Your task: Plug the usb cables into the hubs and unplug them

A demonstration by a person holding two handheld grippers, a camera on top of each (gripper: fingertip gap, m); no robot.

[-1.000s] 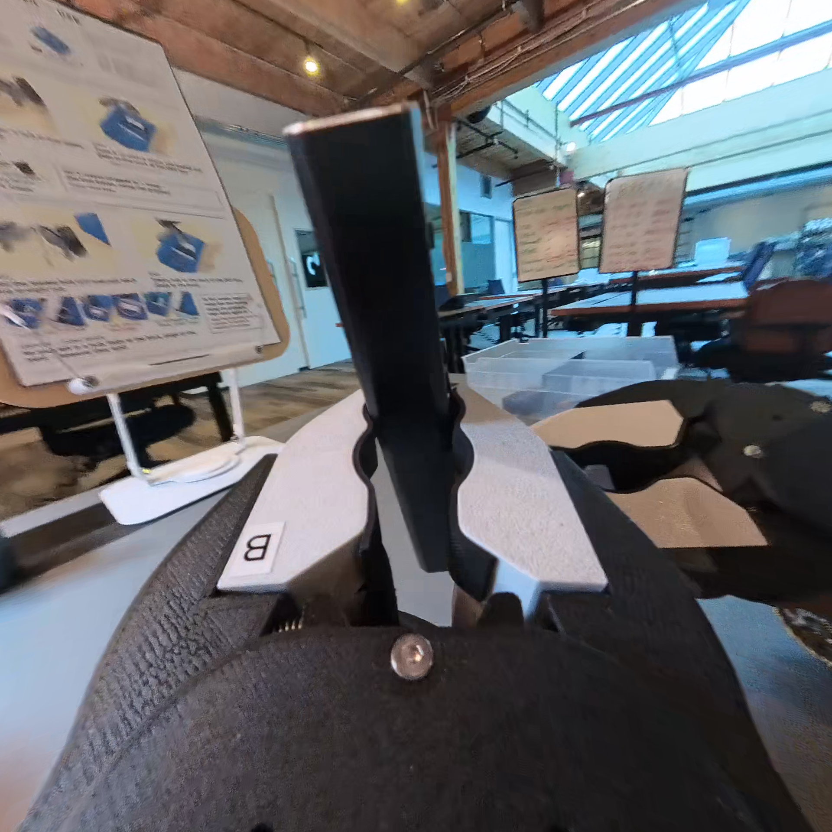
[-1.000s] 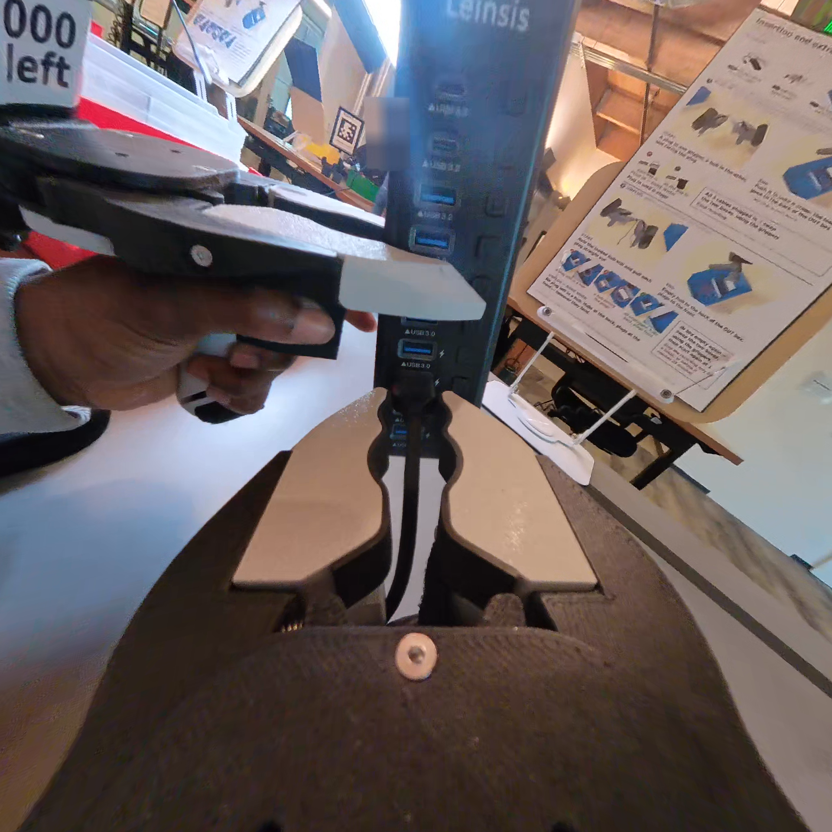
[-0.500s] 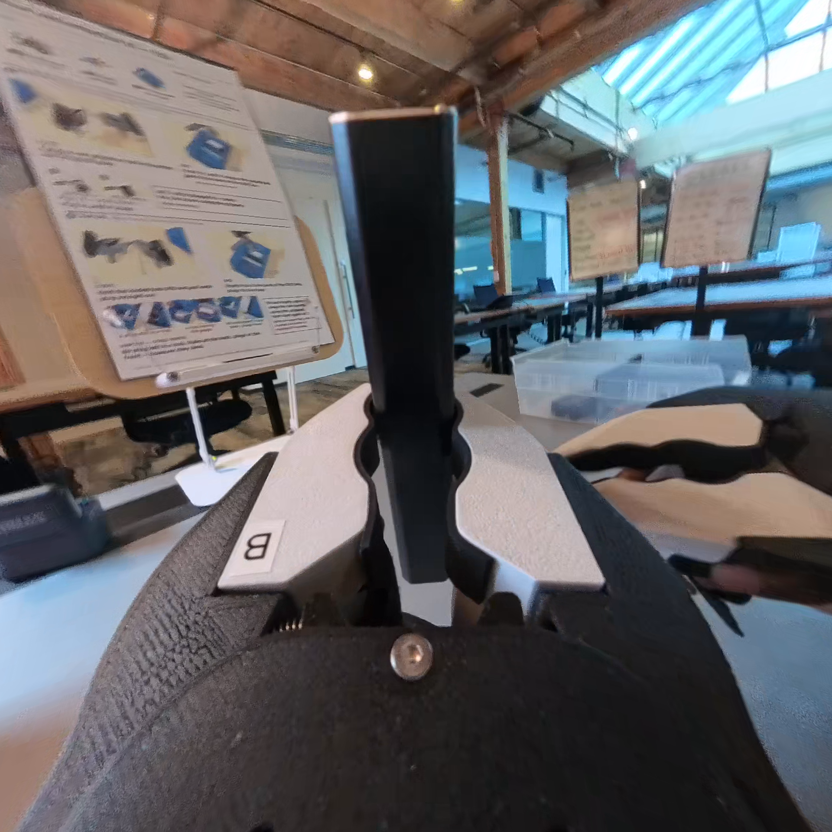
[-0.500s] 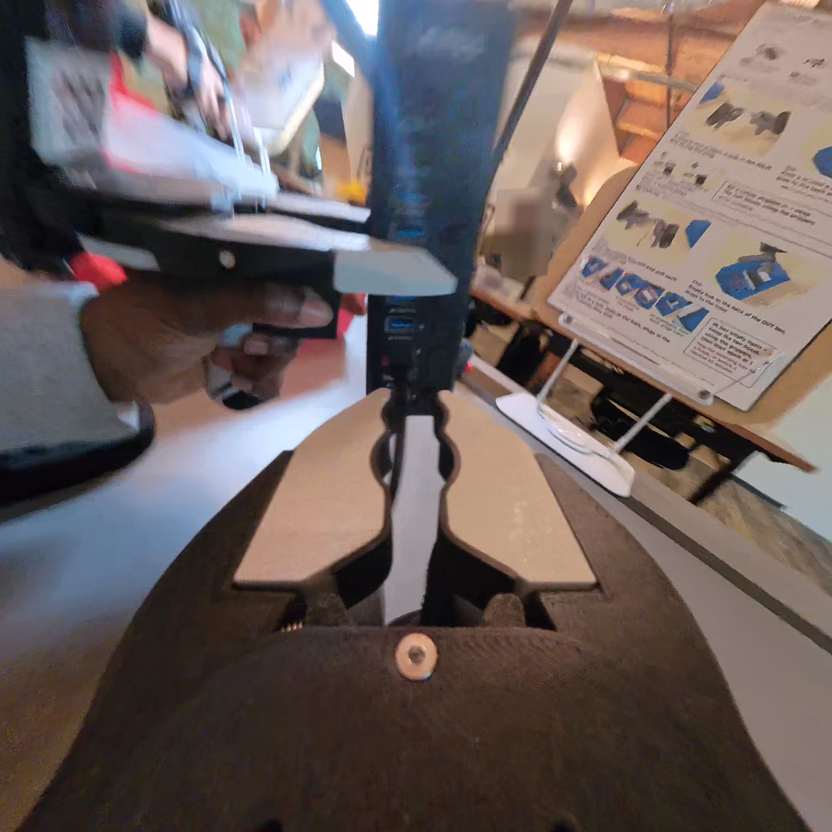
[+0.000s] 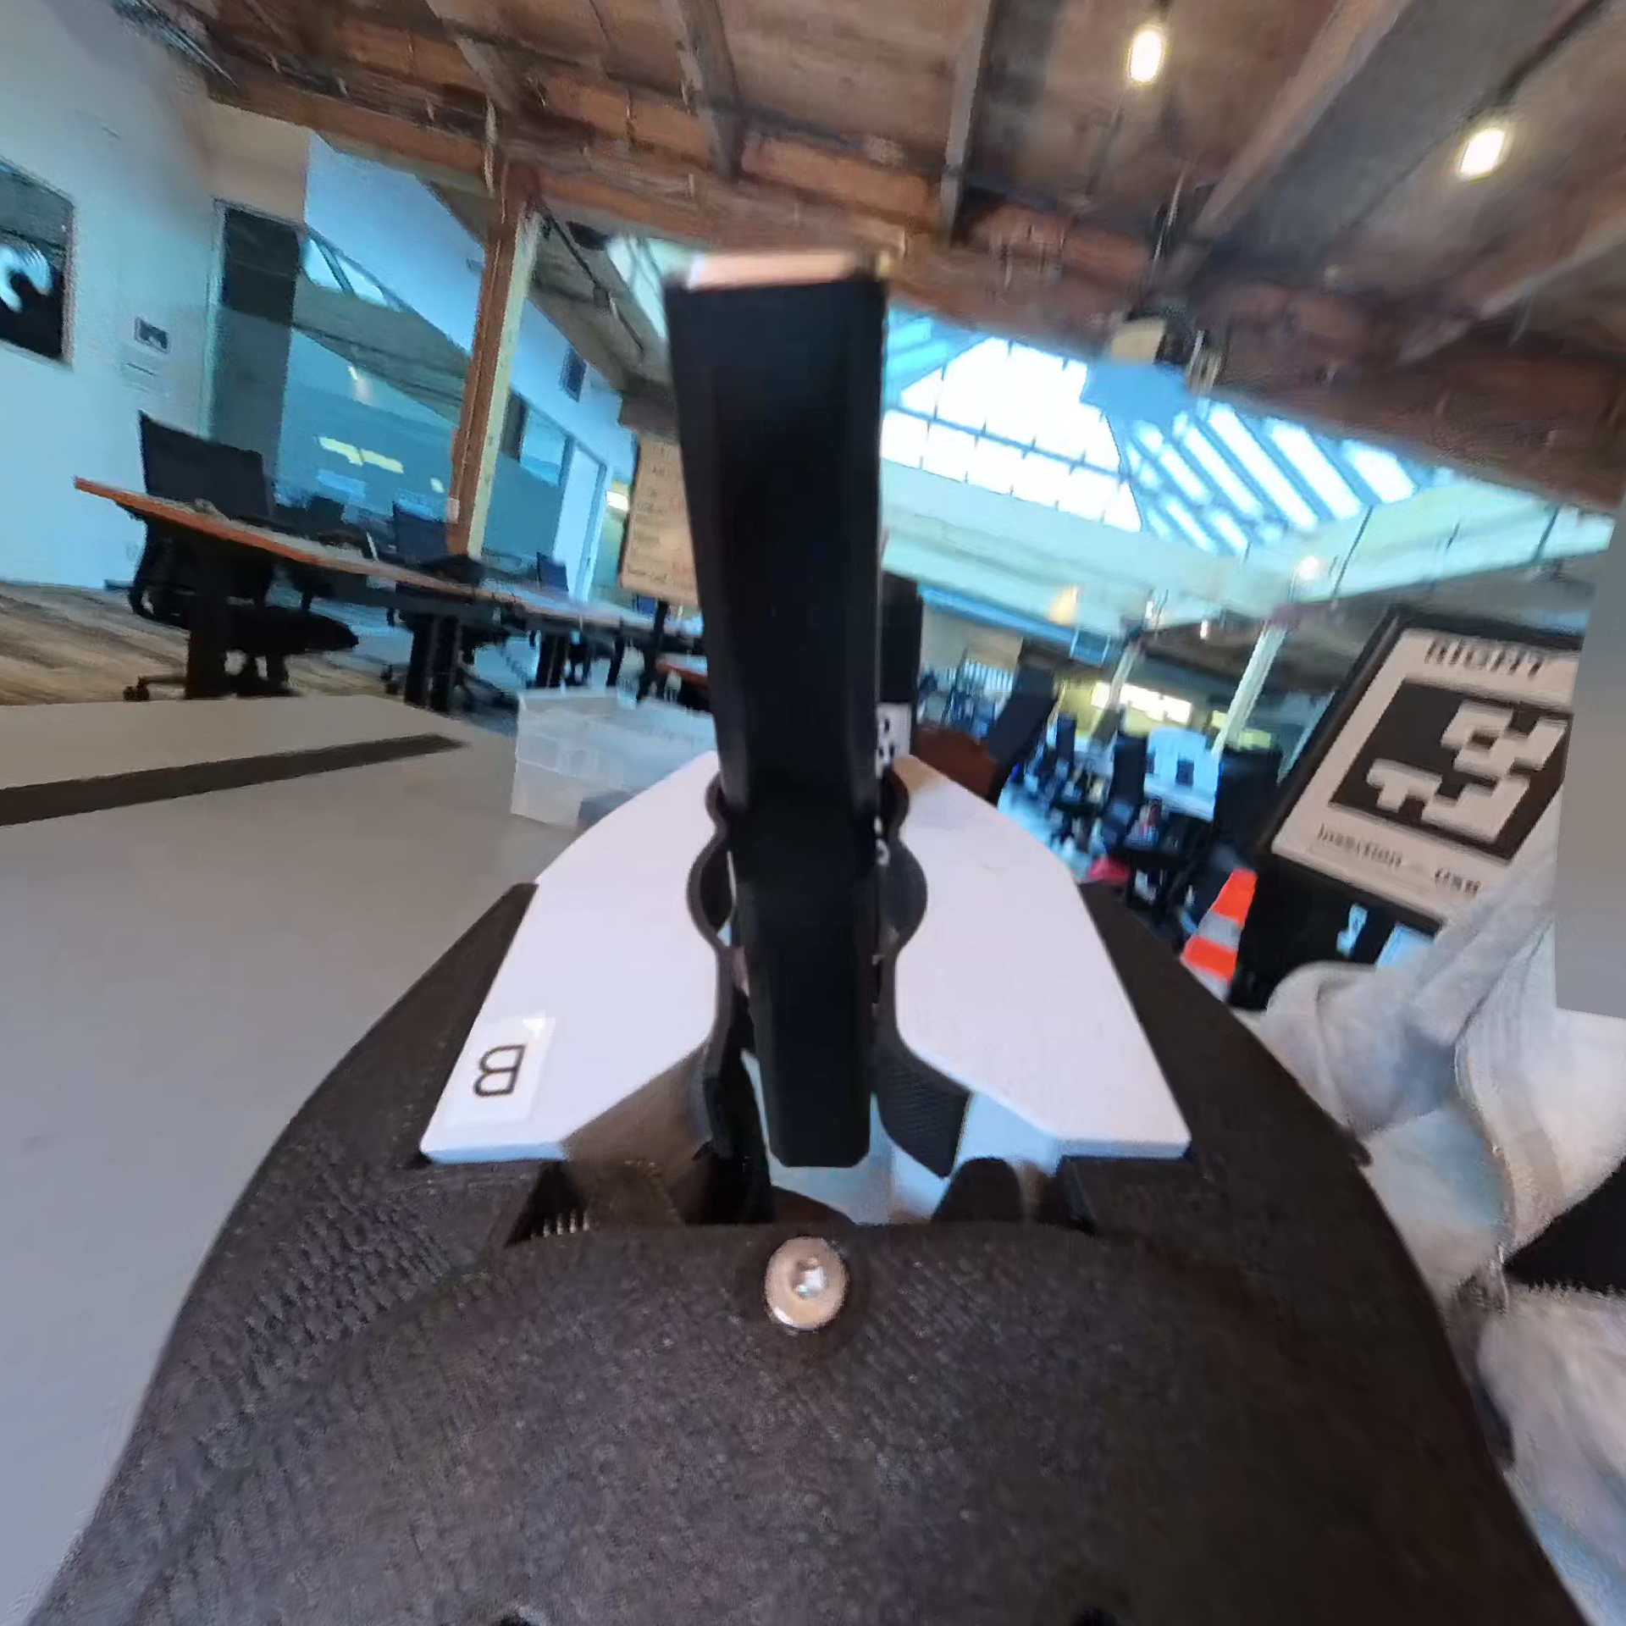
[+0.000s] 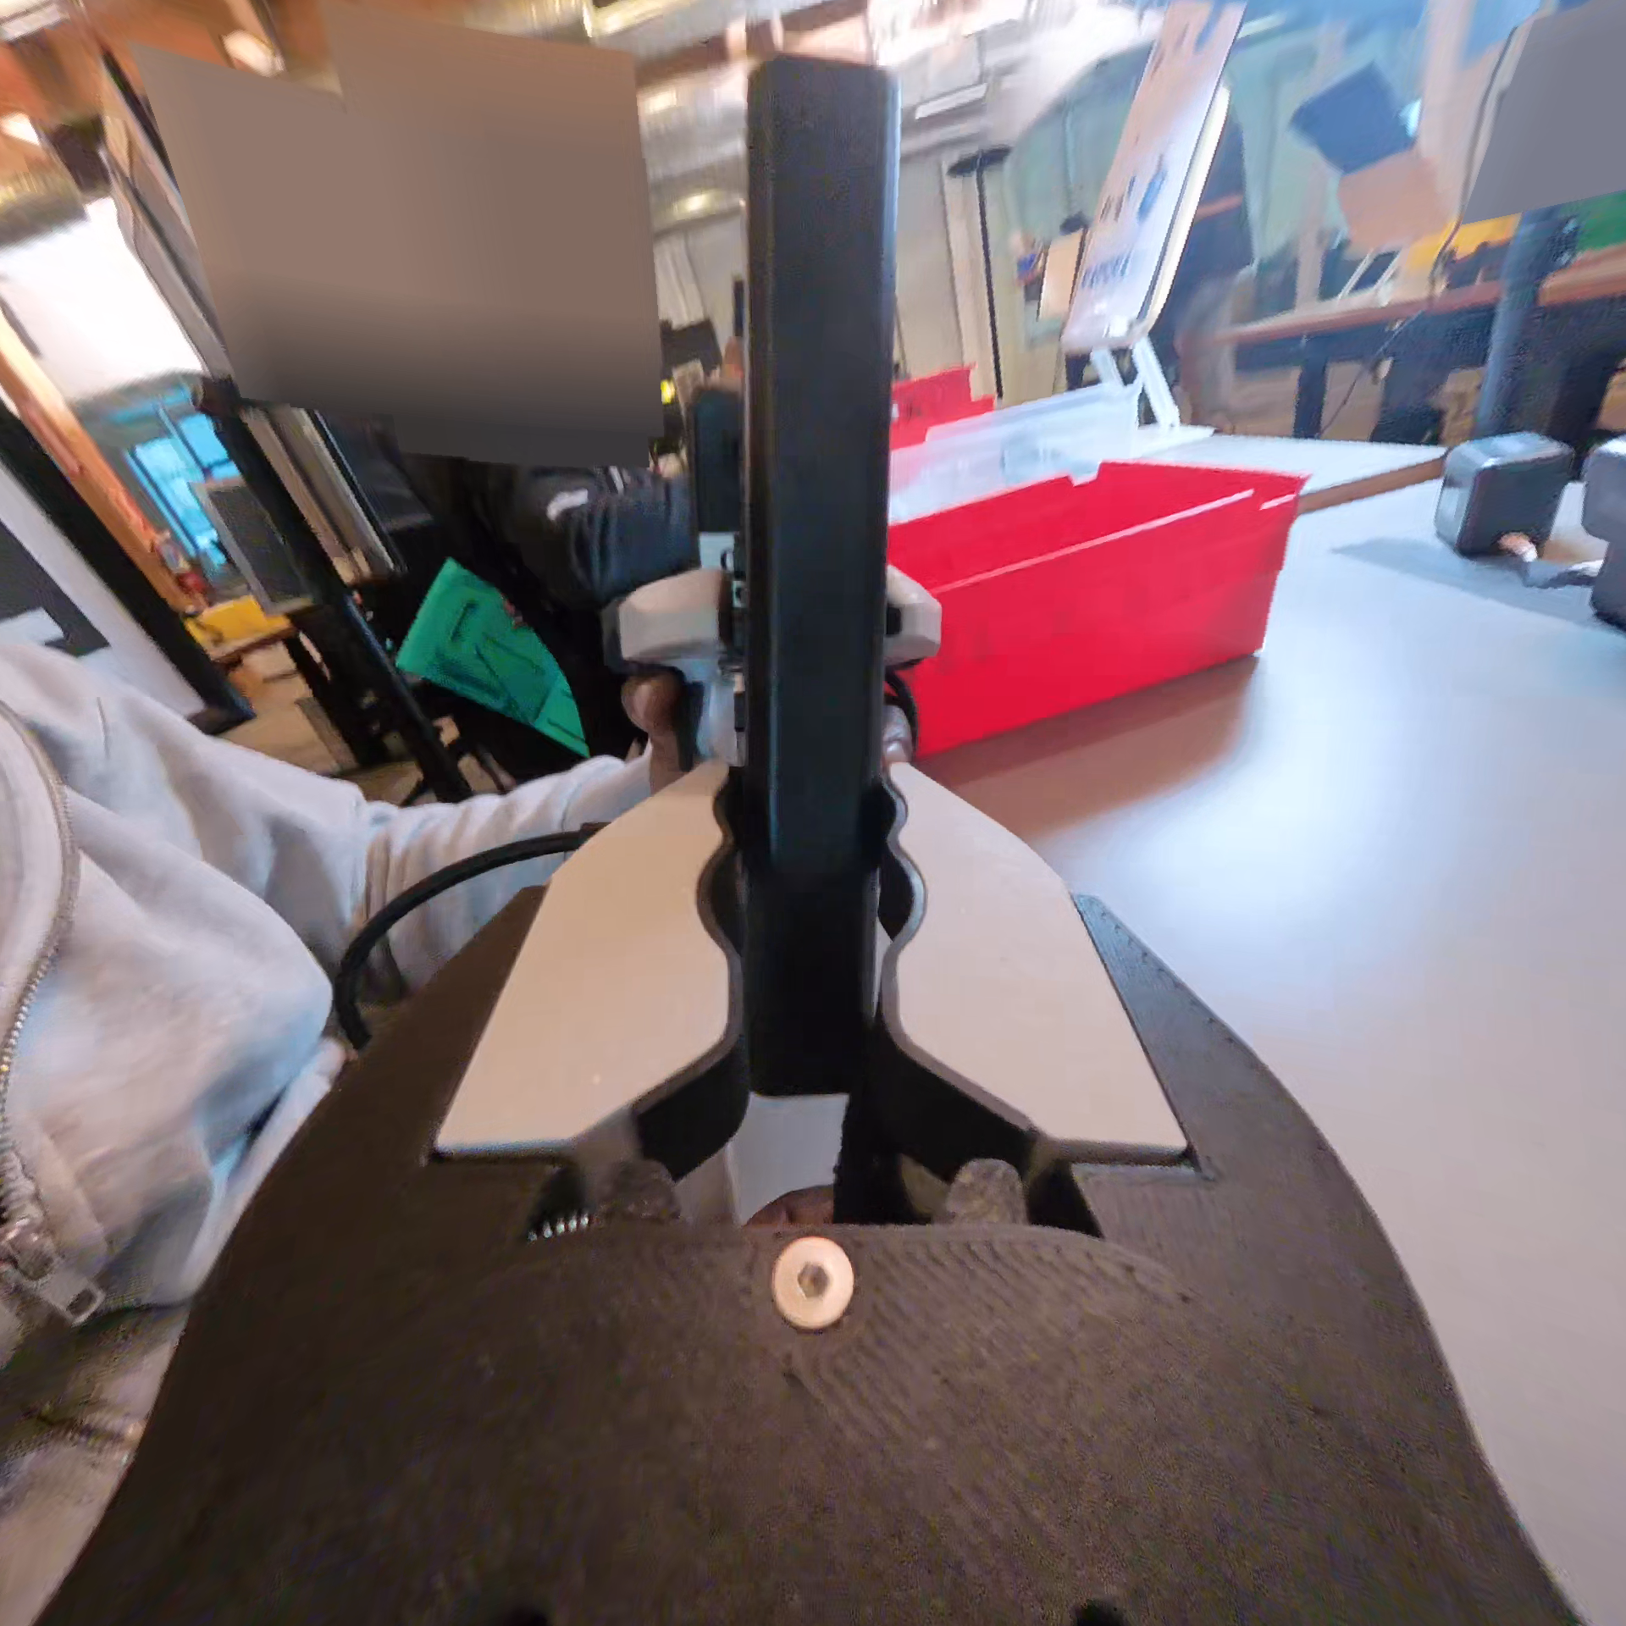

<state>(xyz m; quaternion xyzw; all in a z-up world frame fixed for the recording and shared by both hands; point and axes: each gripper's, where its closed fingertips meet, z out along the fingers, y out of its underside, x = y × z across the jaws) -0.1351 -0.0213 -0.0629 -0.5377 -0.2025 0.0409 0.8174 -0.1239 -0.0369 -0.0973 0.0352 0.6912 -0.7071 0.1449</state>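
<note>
A long black usb hub [image 5: 783, 528] stands upright between the fingers of my left gripper [image 5: 805, 792], which is shut on its lower part. In the right wrist view the same hub [image 6: 818, 396] shows a plain side and rises from my right gripper [image 6: 805, 792], whose fingers are closed around its lower end. The left gripper [image 6: 765, 616] clamps the hub farther up, facing this camera. A black cable [image 6: 413, 906] loops at the left and runs behind my right gripper's left finger. Its plug is hidden.
The grey table [image 5: 220, 924] stretches left, with clear plastic bins [image 5: 572, 748] at the back. A red bin [image 6: 1100, 598] stands right of the hub, and dark grey devices [image 6: 1505, 493] at the far right. A grey sleeve [image 6: 176, 836] and a marker board [image 5: 1443, 757] are close by. My left and right fingertips are right by each other.
Both grippers have swung round with the hub, so the poster has left both views. The right gripper held a cable plug at the hub's ports before. Now its fingers enclose the hub's lower end.
</note>
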